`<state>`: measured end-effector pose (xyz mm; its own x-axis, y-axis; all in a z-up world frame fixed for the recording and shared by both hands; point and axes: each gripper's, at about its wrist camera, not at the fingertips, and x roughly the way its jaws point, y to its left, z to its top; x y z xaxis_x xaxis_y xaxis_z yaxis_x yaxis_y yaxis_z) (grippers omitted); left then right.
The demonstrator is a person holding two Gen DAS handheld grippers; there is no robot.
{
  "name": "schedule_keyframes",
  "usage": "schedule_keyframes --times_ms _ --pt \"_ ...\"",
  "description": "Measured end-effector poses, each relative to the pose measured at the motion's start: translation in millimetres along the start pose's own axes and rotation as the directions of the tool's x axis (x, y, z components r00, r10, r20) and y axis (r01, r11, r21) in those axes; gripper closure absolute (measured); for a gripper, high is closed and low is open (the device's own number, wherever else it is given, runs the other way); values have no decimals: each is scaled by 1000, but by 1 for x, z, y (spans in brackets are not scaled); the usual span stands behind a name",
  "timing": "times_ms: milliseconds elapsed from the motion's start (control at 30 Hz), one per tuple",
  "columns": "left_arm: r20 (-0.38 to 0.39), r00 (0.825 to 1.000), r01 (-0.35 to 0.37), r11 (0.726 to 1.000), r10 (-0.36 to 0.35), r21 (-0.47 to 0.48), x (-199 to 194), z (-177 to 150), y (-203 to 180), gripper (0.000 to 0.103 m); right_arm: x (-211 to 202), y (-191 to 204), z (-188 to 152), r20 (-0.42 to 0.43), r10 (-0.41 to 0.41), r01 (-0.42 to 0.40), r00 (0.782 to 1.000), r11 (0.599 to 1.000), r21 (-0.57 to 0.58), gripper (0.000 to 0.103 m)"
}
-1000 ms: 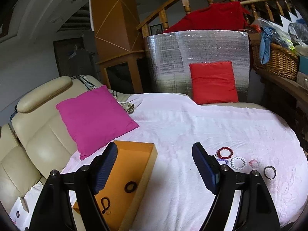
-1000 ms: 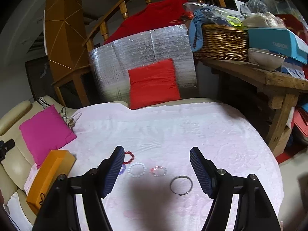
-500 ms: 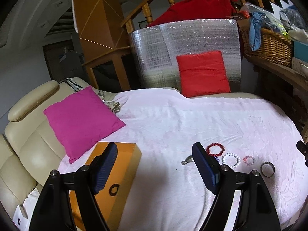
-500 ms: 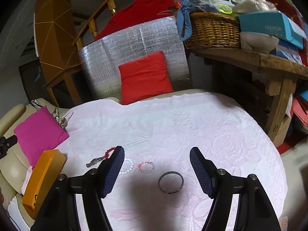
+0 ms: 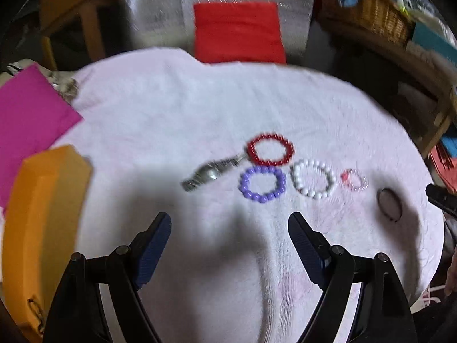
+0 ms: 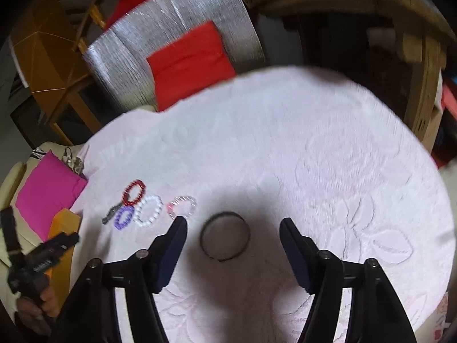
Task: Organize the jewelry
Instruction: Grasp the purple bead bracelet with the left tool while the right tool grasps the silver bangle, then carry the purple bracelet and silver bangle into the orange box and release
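Note:
On the pink cloth lie a red bead bracelet [image 5: 270,152], a purple bead bracelet [image 5: 262,184], a white bead bracelet [image 5: 312,179], a small pink bracelet [image 5: 355,179], a silver watch [image 5: 212,173] and a dark metal bangle [image 5: 389,204]. My left gripper [image 5: 229,244] is open and empty, just short of the purple bracelet. My right gripper [image 6: 232,245] is open, with the bangle [image 6: 225,234] lying between its fingertips. The orange box [image 5: 42,217] stands at the left.
A magenta cushion [image 5: 27,120] lies left of the cloth and a red cushion [image 5: 238,33] leans at the back. A wooden shelf with a wicker basket [image 5: 374,18] runs along the right. The left gripper also shows in the right wrist view [image 6: 42,257].
Both grippers have dropped lower and closer to the cloth. The left one swung right from the orange box toward the bracelets. The right one moved over the bangle.

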<state>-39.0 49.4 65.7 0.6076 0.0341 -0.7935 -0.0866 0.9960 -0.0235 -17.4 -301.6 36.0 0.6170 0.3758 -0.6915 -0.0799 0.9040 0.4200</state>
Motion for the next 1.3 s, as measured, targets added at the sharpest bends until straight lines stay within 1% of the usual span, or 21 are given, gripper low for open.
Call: schedule_keyframes --times_ms 67,167,233,333,400,467,567,600,633,700,733,767,800,833,867,900,967,1000,1067,1167,1300 --pt "-34 999 24 1000 -24 -4 17 1 -5 19 8 -8 0 -32 1 1 999 999 34 36" --pt "-56 996 62 998 -63 -23 32 5 -9 19 15 -17 1 -71 20 -14 997 997 77 42" --pt "-69 994 86 995 -89 -45 43 8 -7 19 19 -21 -1 -88 18 -10 996 995 97 42" --pt "-76 988 125 988 -133 -96 54 12 -3 20 26 -23 -2 -113 37 -24 993 993 115 46" --pt "-71 985 149 982 -158 -117 60 15 -2 29 29 -23 -2 -121 45 -30 992 992 122 46" --pt "-80 982 159 980 -169 -121 65 17 -2 42 31 -20 -2 -122 45 -30 992 992 119 47" --pt "-89 978 175 976 -187 -130 74 19 -3 51 38 -12 -1 -130 36 -24 991 996 91 48" --pt "-84 978 178 976 -190 -126 75 20 -3 53 42 -8 -1 -135 21 -12 991 998 69 48" --pt "-80 977 185 975 -195 -124 74 20 -4 58 45 -5 -1 -140 8 0 990 999 52 50" --pt "-75 976 196 973 -206 -123 77 23 -4 63 53 2 -2 -154 -31 33 987 999 8 55" --pt "-72 975 198 972 -208 -124 77 23 -3 69 57 5 -4 -159 -62 59 985 998 -18 57" --pt "-69 976 199 972 -209 -123 77 23 -3 82 61 11 -5 -156 -100 92 983 994 -58 59" --pt "-74 974 203 972 -212 -119 80 23 -3 89 63 16 -7 -148 -128 115 981 989 -92 61" --pt "-80 973 206 971 -216 -120 79 22 -2 91 64 21 -8 -133 -160 142 978 981 -132 66" --pt "-80 972 210 970 -220 -122 80 21 -1 92 66 27 -11 -115 -198 176 973 968 -177 73" --pt "-76 972 213 969 -223 -122 79 21 0 92 66 29 -13 -103 -217 194 971 961 -197 76" --pt "-71 972 215 970 -224 -115 75 20 0 92 66 36 -16 -74 -242 218 968 946 -238 93" --pt "-70 971 218 969 -227 -112 74 19 0 92 64 38 -16 -63 -248 226 967 942 -249 96" --pt "-66 972 220 970 -228 -104 71 18 0 93 63 41 -18 -43 -259 239 965 935 -261 99" --pt "-56 972 221 971 -226 -90 63 15 0 93 58 42 -19 -31 -244 228 969 939 -256 99" --pt "-30 974 222 972 -224 -72 45 13 3 94 45 44 -17 0 -193 189 981 957 -220 99"
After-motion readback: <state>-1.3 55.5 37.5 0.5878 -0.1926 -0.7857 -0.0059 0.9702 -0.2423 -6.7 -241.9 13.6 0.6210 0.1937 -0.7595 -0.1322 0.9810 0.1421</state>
